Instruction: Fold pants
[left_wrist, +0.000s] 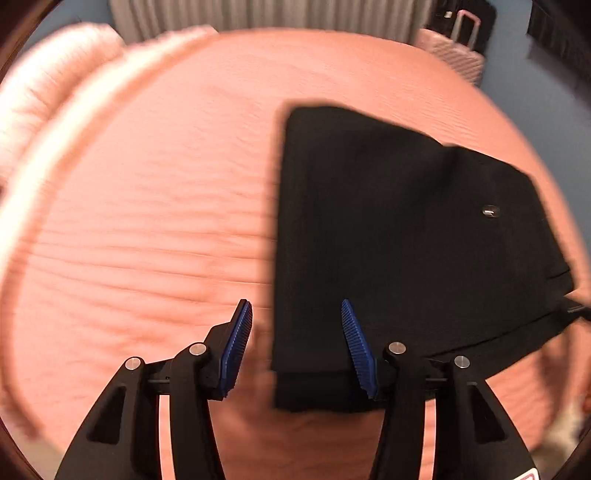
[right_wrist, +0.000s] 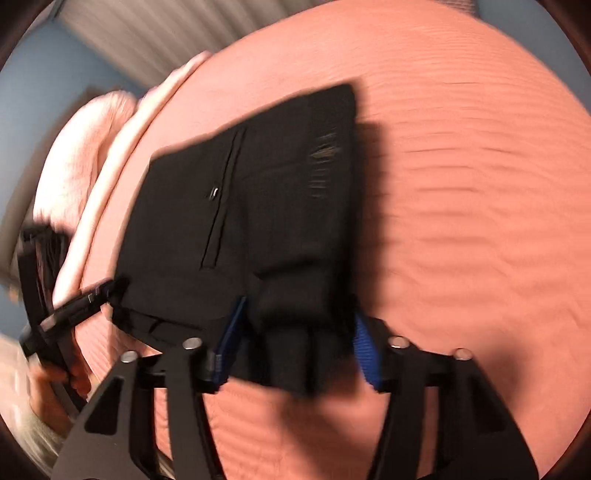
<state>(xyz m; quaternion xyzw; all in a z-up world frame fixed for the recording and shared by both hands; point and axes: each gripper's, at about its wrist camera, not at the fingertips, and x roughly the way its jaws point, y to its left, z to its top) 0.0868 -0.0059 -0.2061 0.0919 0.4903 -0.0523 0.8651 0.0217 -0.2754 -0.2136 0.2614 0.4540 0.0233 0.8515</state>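
Already the pants (left_wrist: 399, 236) lie folded into a compact black stack on the bed (left_wrist: 147, 221), sitting right of centre in the left wrist view and centre-left in the right wrist view, with a small metal button (left_wrist: 490, 211) facing up.

Left claw (left_wrist: 297, 343) is spread wide and holds nothing; one finger sits over bare bedspread and the other over the near left edge of the stack.

Right claw (right_wrist: 295, 343) also stands wide, with thick bunched layers of the pants between its fingers at the bottom of the frame. Blur there hides whether the pads (right_wrist: 364, 350) touch the cloth, so it does not look like a firm grip.

Likely the main risk is the stack coming undone. If the right claw pulls away while cloth catches on a ribbed pad, the top layers could drag and open the fold. If it closes on only some layers, a lift would peel them off the rest. The left claw, close to the stack's edge, could nudge that edge askew. Both views are smeared by motion, so the exact layer edges are hard to judge.
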